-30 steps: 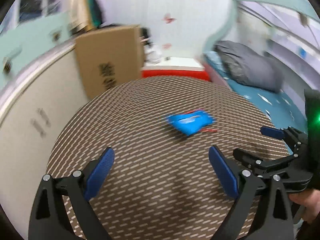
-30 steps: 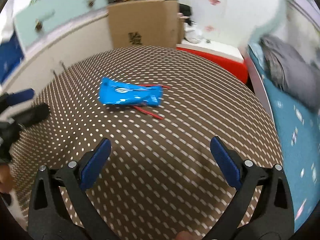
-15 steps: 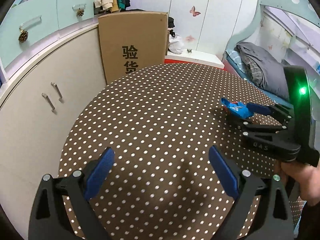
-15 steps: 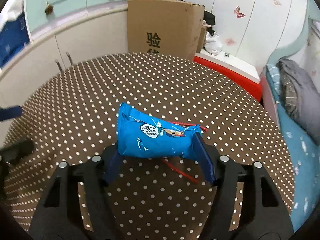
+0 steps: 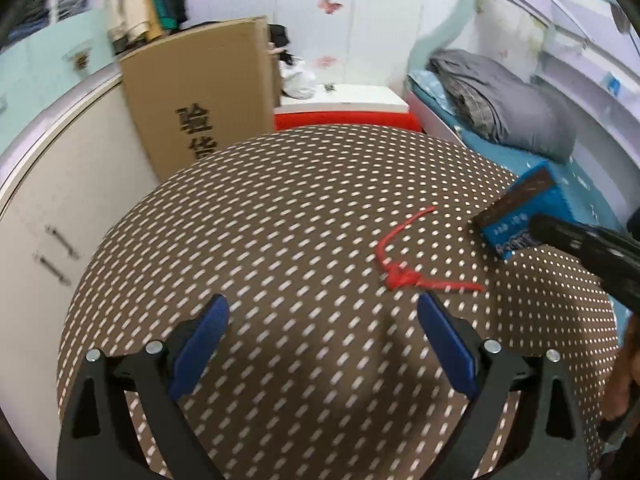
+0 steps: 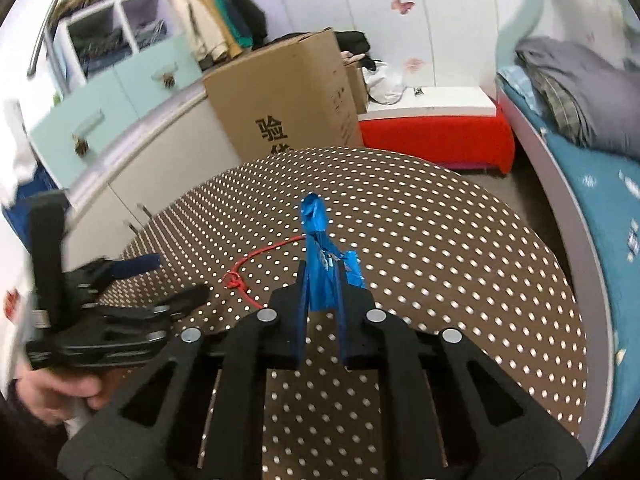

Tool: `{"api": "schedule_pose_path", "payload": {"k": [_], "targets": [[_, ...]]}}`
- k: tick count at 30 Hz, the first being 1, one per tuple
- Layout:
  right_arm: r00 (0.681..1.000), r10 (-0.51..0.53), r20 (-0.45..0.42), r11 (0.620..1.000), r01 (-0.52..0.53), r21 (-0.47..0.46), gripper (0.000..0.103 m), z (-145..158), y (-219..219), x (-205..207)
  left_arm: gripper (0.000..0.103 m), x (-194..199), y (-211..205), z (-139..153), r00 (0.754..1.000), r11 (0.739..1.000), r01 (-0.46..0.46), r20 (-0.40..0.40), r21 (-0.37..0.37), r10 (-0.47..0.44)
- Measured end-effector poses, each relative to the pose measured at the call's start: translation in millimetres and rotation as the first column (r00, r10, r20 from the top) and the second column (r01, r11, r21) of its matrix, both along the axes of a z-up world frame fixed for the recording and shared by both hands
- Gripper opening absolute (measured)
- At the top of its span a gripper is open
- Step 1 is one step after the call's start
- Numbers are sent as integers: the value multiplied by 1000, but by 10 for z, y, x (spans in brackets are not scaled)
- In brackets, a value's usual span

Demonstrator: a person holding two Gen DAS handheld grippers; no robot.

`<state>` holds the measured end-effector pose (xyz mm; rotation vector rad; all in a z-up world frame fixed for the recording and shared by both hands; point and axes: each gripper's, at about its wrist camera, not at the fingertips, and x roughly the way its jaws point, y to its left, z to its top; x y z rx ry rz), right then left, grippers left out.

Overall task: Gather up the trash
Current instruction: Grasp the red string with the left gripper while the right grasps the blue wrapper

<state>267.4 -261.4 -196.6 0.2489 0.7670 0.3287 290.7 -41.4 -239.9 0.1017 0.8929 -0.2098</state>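
**Right claw closing on blue wrapper; red string left for the open left claw**

Right gripper [image 6: 320, 280] has its jaws closing, nearly together, with the blue wrapper [image 6: 318, 248] pinched between the pads. Wrapper is crushed thin and stands on edge out of the claw, long axis running straight away from the wrist camera toward the far edge of the table [image 6: 460, 280]. It looks lifted clear of the cloth; in the left wrist view the same wrapper [image 5: 528, 208] hangs over the table's right edge.

Left gripper [image 5: 320, 344] stands wide open, nothing between the pads, hovering over the near half of the table.

Remaining item: red string [image 5: 404, 276], lying flat on the cloth just beyond the left claw's right finger [image 5: 448, 344] and a little off the claw's centre line, toward the right edge. Knot is the nearest part. One tail runs from the knot toward the right edge; the other, longer tail curves away toward the far right. Long axis overall: oblique, near to far-right.

Judgement: left claw is the nearer and the only free one, so the string is its job. It needs a short shift toward the right edge, centred over the knot. Thin string flat on cloth may slip the pads.

Beyond the far edge: cardboard box [image 5: 200, 92]. No bin visible.
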Motion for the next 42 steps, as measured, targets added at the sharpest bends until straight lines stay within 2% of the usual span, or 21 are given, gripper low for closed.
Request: {"api": "schedule_pose_path", "payload": {"k": [4, 5, 6, 7, 9, 12, 14, 15, 16, 17, 20, 24, 27, 29, 30, 32, 34, 35, 37, 39, 42], "targets": [[1000, -21, -3, 997, 21, 78, 12, -1, -231, -129, 93, 211, -256, -96, 999, 999, 28, -23, 47, -27], [1000, -26, -3, 995, 26, 96, 12, 2, -284, -150, 85, 248, -300, -122, 999, 998, 35, -30, 52, -34], [999, -34, -2, 993, 34, 114, 12, 10, -352, -181, 66, 282, -344, -161, 998, 997, 47, -52, 54, -44], [999, -39, 0, 992, 39, 122, 12, 11, -405, -227, 60, 271, -355, -152, 998, 998, 54, -45, 44, -52], [999, -48, 1, 990, 47, 130, 12, 17, -494, -276, 15, 243, -396, -136, 996, 997, 74, -51, 36, -72], [999, -39, -12, 992, 40, 119, 12, -18, -535, -301, 10, 166, -398, -128, 994, 996, 86, -62, -9, -86], [999, -29, -37, 995, 32, 97, 16, -62, -498, -269, 10, 107, -423, -133, 995, 997, 79, -56, -2, -79], [999, -26, -46, 996, 30, 87, 38, -90, -482, -258, 10, 68, -419, -134, 996, 997, 72, -55, -11, -73], [998, -34, -56, 997, 38, 73, 73, -125, -462, -239, 10, 39, -411, -127, 996, 998, 66, -54, -18, -67], [997, -46, -55, 997, 49, 62, 78, -143, -434, -233, 10, -2, -399, -112, 997, 998, 55, -49, -26, -56], [998, -34, -56, 995, 39, 89, 77, -199, -407, -165, 10, -79, -354, -41, 998, 998, 46, -38, -45, -48], [999, -7, -42, 997, 11, 75, 77, -210, -240, -2, 10, -168, -308, 25, 999, 998, 39, -19, -47, -40], [998, 57, -40, 998, -59, -33, 77, -258, 77, 67, 10, -187, -250, 44, 1000, 999, 20, -13, -50, -21], [996, 80, -40, 994, -83, -67, 77, -290, 214, 103, 10, -221, -161, 61, 1000, 998, 7, -14, -60, -8], [996, 82, -43, 993, -86, -83, 75, -305, 266, 124, 10, -231, -127, 69, 1000, 998, 3, -14, -63, -4], [995, 93, -42, 989, -97, -107, 58, -328, 338, 154, 10, -251, -75, 87, 1000, 998, -5, -8, -63, 4], [993, 99, -61, 983, -107, -147, 25, -364, 413, 206, 10, -273, -29, 104, 1000, 998, -11, -6, -69, 10], [993, 100, -66, 983, -109, -150, 19, -373, 422, 218, 10, -299, -5, 115, 1000, 997, -14, -4, -70, 14], [993, 99, -59, 984, -107, -140, 13, -368, 410, 211, 10, -329, 29, 149, 1000, 997, -18, 1, -76, 18], [995, 89, -45, 990, -93, -110, 12, -332, 350, 185, 10, -358, 52, 200, 1000, 997, -17, 11, -82, 18], [996, 89, -32, 996, -89, -4, 12, -275, 203, 142, 10, -368, 54, 280, 999, 996, -14, 28, -87, 16]]}}
